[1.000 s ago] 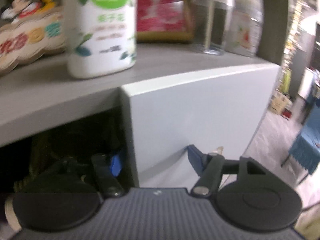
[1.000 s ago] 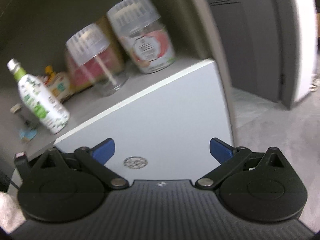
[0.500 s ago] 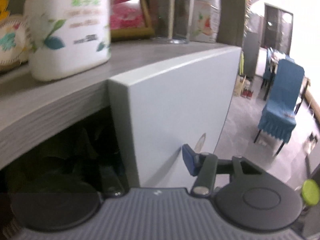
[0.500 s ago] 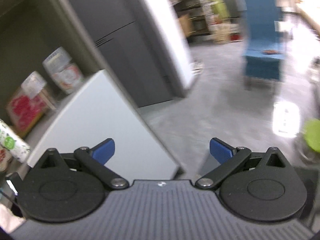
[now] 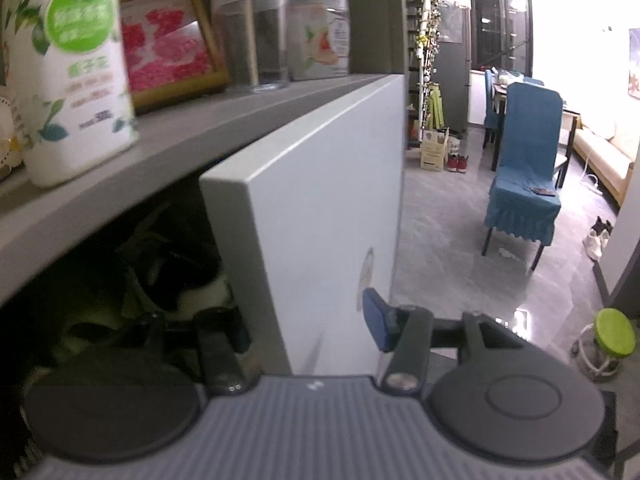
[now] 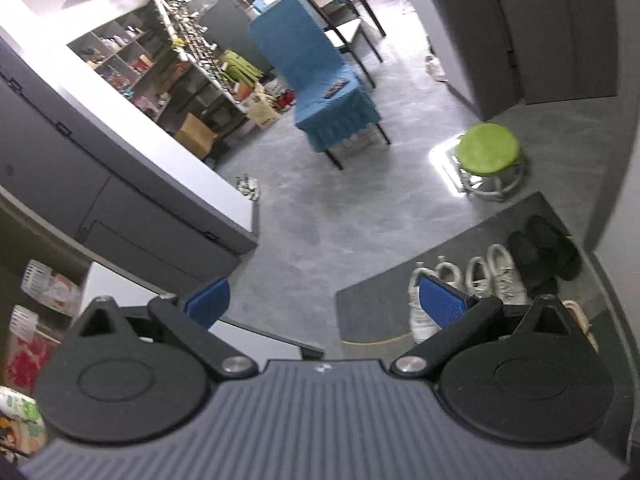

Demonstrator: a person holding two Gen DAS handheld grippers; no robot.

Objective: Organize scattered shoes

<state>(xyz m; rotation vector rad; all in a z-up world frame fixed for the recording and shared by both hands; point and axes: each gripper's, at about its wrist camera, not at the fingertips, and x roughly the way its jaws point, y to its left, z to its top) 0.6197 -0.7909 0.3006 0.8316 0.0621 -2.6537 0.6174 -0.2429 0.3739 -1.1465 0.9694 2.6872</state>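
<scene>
Left wrist view: left gripper (image 5: pixel 306 320) is set astride the cabinet door (image 5: pixel 320 200) edge, contact unclear. Right gripper (image 6: pixel 324 304) is held wide, empty; shoes (image 6: pixel 480 280) are lined on the mat (image 6: pixel 372 304).

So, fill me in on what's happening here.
A person is tidying shoes with a gripper in each hand. The left gripper straddles the edge of the open cabinet door, one finger inside and one outside; whether its pads press on it is unclear. Dark shoes sit inside. The right gripper is open and empty, aimed at the floor, where white sneakers and black shoes line the mat.
</scene>
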